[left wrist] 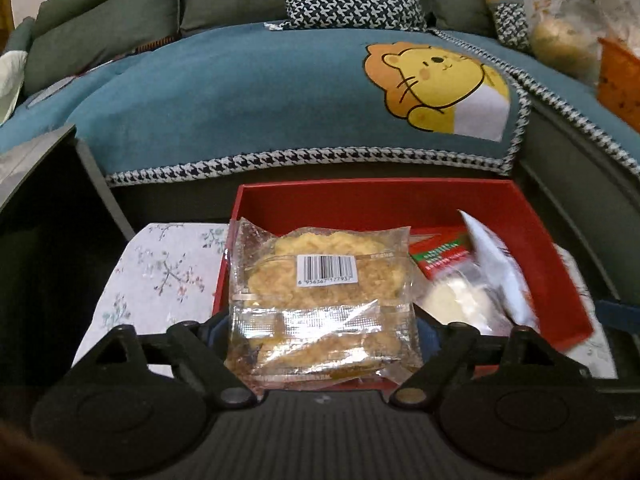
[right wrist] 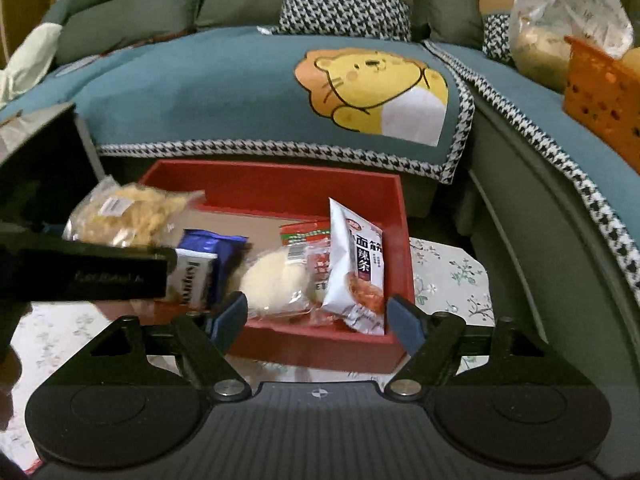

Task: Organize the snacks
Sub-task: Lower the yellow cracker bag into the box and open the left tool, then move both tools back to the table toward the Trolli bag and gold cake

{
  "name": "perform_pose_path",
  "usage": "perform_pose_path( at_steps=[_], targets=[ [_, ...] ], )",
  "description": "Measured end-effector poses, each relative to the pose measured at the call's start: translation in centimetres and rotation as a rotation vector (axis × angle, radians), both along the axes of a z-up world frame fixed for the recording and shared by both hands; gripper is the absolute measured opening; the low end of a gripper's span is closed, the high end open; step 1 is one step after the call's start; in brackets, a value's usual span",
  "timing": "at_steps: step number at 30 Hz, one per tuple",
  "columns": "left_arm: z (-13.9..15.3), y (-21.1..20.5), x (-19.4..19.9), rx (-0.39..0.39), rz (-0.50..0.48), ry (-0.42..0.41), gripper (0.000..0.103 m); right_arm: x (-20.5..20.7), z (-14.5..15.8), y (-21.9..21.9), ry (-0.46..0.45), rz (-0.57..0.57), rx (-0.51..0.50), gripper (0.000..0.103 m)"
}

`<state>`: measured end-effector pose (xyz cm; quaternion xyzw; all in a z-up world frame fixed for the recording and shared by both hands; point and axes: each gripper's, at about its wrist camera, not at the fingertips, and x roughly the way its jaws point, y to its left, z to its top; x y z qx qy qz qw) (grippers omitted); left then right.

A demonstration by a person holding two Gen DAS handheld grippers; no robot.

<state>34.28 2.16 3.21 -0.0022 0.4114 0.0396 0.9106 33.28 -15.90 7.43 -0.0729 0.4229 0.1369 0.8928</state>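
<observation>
Fingers, L wrist view: left gripper [left wrist: 322, 328] clamped on clear plastic noodle-cake packet [left wrist: 320, 300], held over red rectangular box [left wrist: 376, 196].
Tip: lower flat into box's free left part before releasing.
Fingers, R wrist view: right gripper [right wrist: 318, 316] spread wide, holding nothing, at box's near wall.

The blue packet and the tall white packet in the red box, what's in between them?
In the right wrist view, a round white bun in clear wrap lies between the blue packet and the white packet, inside the red box.
</observation>
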Motion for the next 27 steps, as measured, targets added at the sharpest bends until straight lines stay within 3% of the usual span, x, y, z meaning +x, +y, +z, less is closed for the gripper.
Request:
perform_pose_path(
  at_steps=[8, 12, 14, 16, 17, 18, 23, 27],
  targets=[
    [-1.7, -0.2, 2.0, 0.024, 0.057, 0.118, 0.103, 0.5, -0.5, 0.1, 0.002, 0.004, -0.010, 0.086],
    [-0.7, -0.9, 0.9, 0.090, 0.040, -0.022, 0.103, 0.2, 0.2, -0.2, -0.014, 0.004, 0.000, 0.087],
    [-0.7, -0.3, 1.2, 0.031, 0.079, 0.015, 0.103, 0.1, 0.5, -0.3, -0.022, 0.003, 0.003, 0.087],
    [1.0, 0.0, 0.8, -0.044, 0.068, -0.064, 0.103, 0.0, 0.6, -0.4, -0.025, 0.003, 0.009, 0.087],
    [1.9, -0.2, 0.5, -0.024, 0.051, -0.129, 0.103, 0.1, 0.6, -0.5, -0.024, 0.004, 0.014, 0.087],
    [2.0, -0.4, 0.6, 0.010, 0.053, -0.143, 0.103, 0.1, 0.7, -0.5, -0.023, 0.000, 0.019, 0.088],
    [0.6, -1.1, 1.2, 0.058, 0.040, -0.019, 0.103, 0.1, 0.6, -0.4, -0.025, 0.010, 0.017, 0.088],
    [1.3, -1.4, -0.2, 0.106, 0.007, -0.031, 0.103, -0.2, 0.8, -0.2, -0.022, 0.009, 0.009, 0.088]
  ],
)
